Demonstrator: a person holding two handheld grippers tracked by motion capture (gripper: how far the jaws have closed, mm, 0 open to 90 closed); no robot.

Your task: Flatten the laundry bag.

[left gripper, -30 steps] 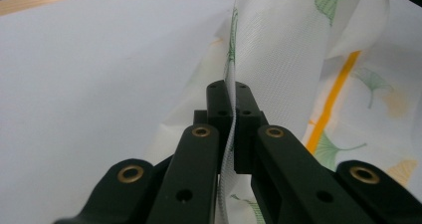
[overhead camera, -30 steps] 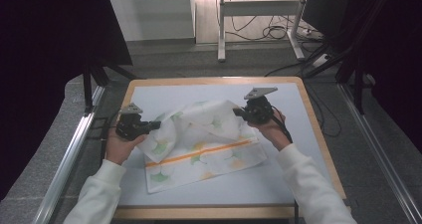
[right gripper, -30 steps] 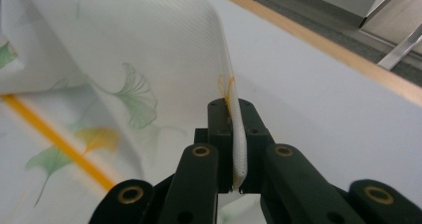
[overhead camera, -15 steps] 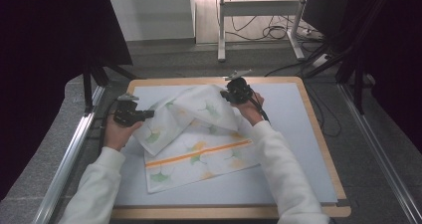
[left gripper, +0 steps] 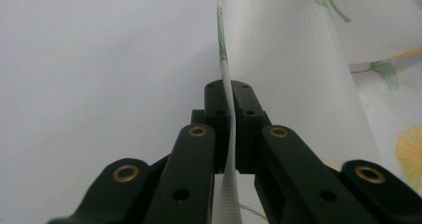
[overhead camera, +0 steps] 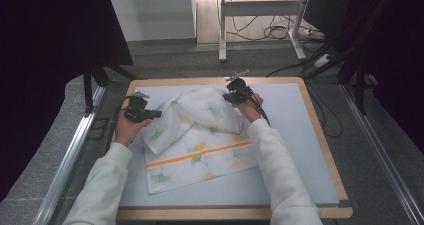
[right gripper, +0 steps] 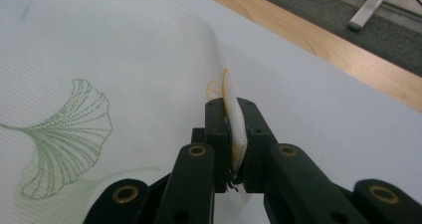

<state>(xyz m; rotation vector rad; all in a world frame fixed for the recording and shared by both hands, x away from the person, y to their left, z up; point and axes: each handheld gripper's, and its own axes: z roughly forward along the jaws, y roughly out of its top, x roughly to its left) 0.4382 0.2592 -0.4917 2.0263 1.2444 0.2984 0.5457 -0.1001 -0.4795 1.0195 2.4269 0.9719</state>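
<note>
Both forearms, in white sleeves, reach forward from the near edge of the desk. The left hand sits near the left edge, its wrist roughly level, and carries the left gripper pointing across the desk toward the right. The right arm crosses diagonally over the middle of the desk; the right hand holds the right gripper close to the far edge, pointing back toward the left.

The cloth, white with green and yellow leaf prints and an orange stripe, lies on the pale mat in the left and centre of the desk. Its near part lies flat; its far part is lifted and folded over between the two grippers.

In the left gripper view, the jaws stand narrow with the cloth edge running upright between the pads; they have just been opening slightly, with the fabric in the gap. In the right gripper view, the jaws are clamped narrow on a bunched orange-trimmed hem.

Beyond the far edge, a metal stand and loose cables occupy the floor. A metal rail runs along the left side. Nothing blocks either gripper.
</note>
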